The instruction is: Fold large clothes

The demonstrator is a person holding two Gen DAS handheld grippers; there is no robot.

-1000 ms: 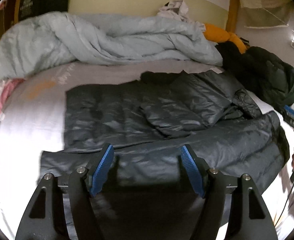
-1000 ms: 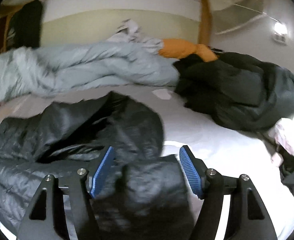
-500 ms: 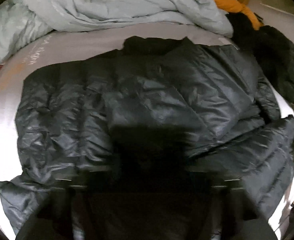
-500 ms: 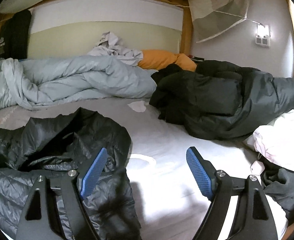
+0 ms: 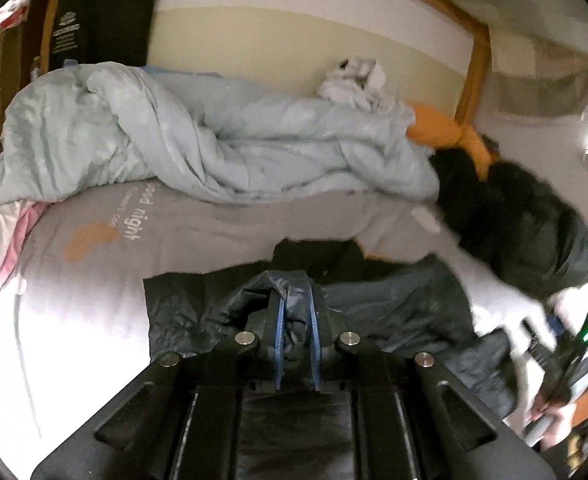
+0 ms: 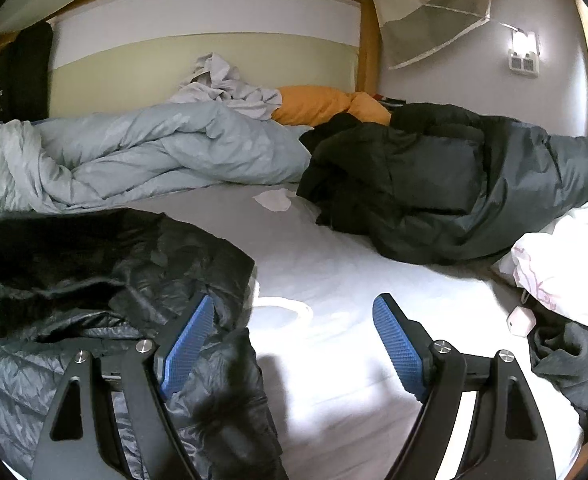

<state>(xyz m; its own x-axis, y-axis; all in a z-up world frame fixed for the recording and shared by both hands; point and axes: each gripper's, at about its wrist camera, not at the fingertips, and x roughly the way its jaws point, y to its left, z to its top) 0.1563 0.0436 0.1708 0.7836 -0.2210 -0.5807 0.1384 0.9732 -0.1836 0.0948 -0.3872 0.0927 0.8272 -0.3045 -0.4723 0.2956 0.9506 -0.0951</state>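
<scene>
A dark grey puffer jacket [image 5: 398, 312] lies spread on the bed sheet [image 5: 94, 292]. My left gripper [image 5: 295, 312] is shut on a bunched fold of the jacket's edge and holds it lifted above the rest. In the right wrist view the same jacket [image 6: 106, 272] lies at the left, with its fur-trimmed hood [image 6: 230, 392] in front. My right gripper [image 6: 290, 344] is open and empty above the white sheet [image 6: 354, 276], its left finger [image 6: 186, 344] at the jacket's edge.
A light blue duvet [image 5: 198, 140] is heaped along the back wall. An orange pillow [image 6: 326, 104] and a pile of dark coats [image 6: 434, 184] fill the back right. A white pillow [image 6: 566, 268] and a small white charger [image 6: 521, 321] lie at the right.
My left gripper has closed on the jacket's near edge and lifted it up. My right gripper let go of the jacket, opened wider and drew back to the right.
</scene>
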